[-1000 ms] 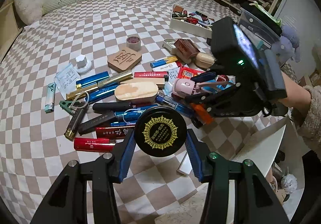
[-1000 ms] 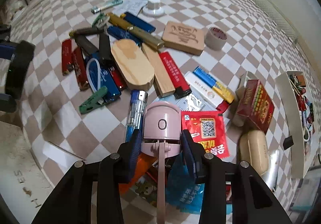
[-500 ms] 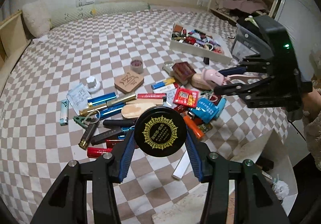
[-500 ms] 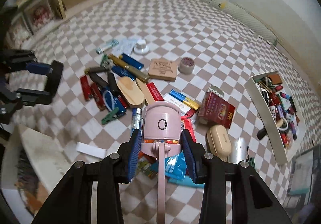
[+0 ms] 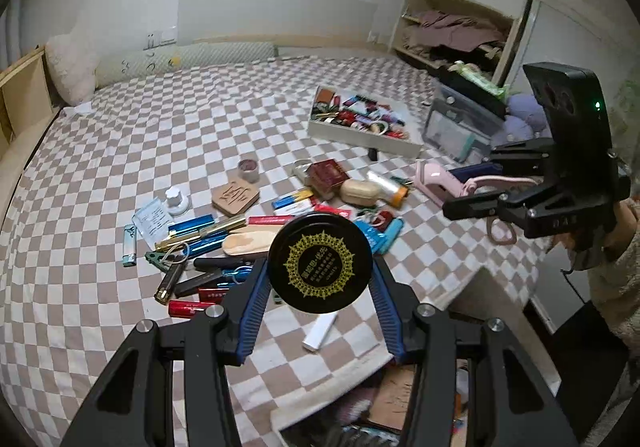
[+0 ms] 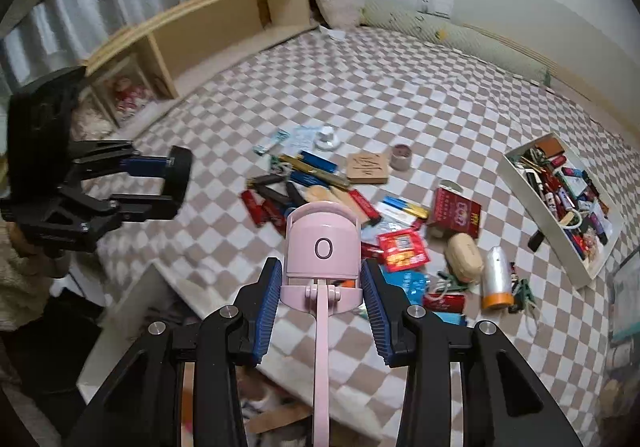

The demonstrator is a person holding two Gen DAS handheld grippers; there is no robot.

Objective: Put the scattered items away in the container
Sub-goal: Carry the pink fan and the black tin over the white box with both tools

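Note:
My left gripper [image 5: 318,279] is shut on a round black tin with a gold emblem [image 5: 319,263], held high above the checkered bed. My right gripper [image 6: 320,279] is shut on a pink eyelash curler [image 6: 321,247], also lifted above the bed; it shows at the right in the left wrist view [image 5: 440,183]. The left gripper with the tin shows at the left in the right wrist view [image 6: 176,183]. A pile of scattered items [image 5: 248,231] lies mid-bed. The white container [image 5: 360,131], full of small items, sits at the far right of the bed; it also shows in the right wrist view [image 6: 560,203].
The pile holds lighters, pens, a wooden block [image 5: 235,194], a tape roll [image 5: 248,169], a red box [image 6: 456,213], a beige case [image 6: 464,257] and a silver bottle [image 6: 496,277]. A wooden shelf [image 6: 200,35] lines the far side. The bed edge is just below both grippers.
Both grippers rose and pulled back from the pile with their objects still held. The bed and container now look farther away and smaller.

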